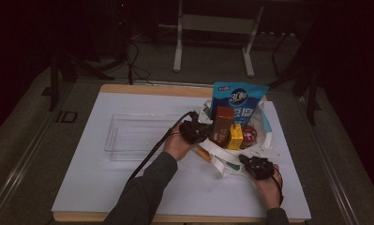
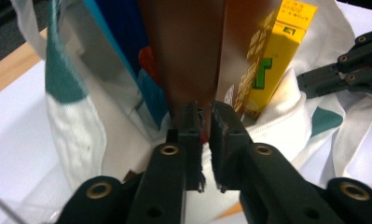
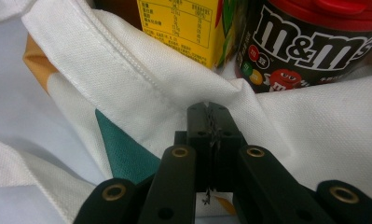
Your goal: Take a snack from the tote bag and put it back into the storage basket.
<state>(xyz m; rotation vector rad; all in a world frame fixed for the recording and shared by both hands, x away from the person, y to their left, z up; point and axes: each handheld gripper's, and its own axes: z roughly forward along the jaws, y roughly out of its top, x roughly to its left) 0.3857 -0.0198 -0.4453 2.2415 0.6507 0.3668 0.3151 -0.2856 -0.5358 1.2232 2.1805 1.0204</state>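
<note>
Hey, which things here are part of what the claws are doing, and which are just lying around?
In the job: left claw, shut on the brown box; right claw, shut on the bag.

Lying about: yellow box, M&M's tub, blue pouch, clear tray.

White tote bag (image 3: 141, 79) with teal and orange patches; brown carton (image 2: 188, 51); yellow box (image 2: 272, 51) with green print; dark candy jar (image 3: 309, 46) with red lid; blue pouch (image 1: 238, 101); white desk (image 1: 91, 183).
</note>
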